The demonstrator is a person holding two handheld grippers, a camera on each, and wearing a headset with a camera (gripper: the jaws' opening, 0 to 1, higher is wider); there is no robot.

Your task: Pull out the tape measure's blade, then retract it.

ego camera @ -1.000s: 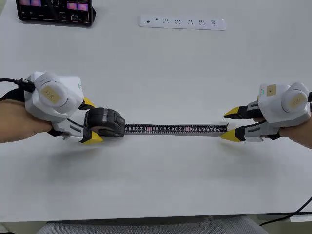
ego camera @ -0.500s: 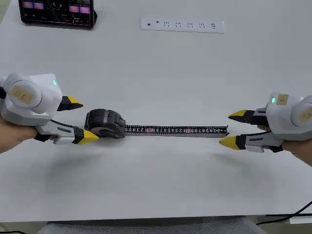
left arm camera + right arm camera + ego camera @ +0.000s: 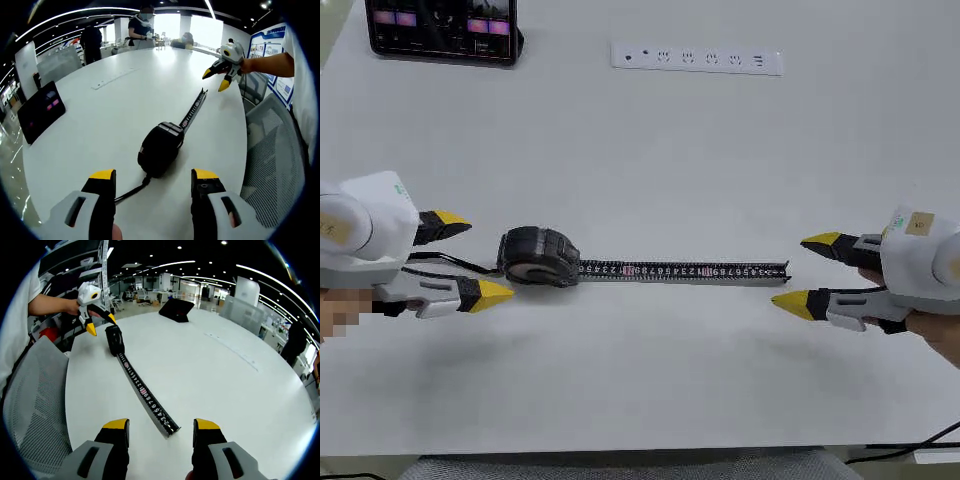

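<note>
A black tape measure (image 3: 537, 257) lies on the white table (image 3: 650, 140), its dark numbered blade (image 3: 685, 271) drawn out to the right and lying flat. My left gripper (image 3: 462, 258) stands open a little to the left of the case, touching nothing. My right gripper (image 3: 807, 272) is open just beyond the blade's tip, apart from it. In the left gripper view the case (image 3: 160, 148) sits ahead of the open jaws, a thin black strap trailing toward them. In the right gripper view the blade's end (image 3: 167, 428) lies ahead of the jaws.
A white power strip (image 3: 697, 58) lies at the far edge, and a dark tablet with a lit screen (image 3: 442, 27) stands at the far left. A grey mesh chair (image 3: 30, 405) sits at the near table edge. People stand at the table's far end (image 3: 141, 27).
Both grippers have opened and backed away: the left let go of the case and drew left, the right released the blade tip and drew right. The tape stays extended on the table.
</note>
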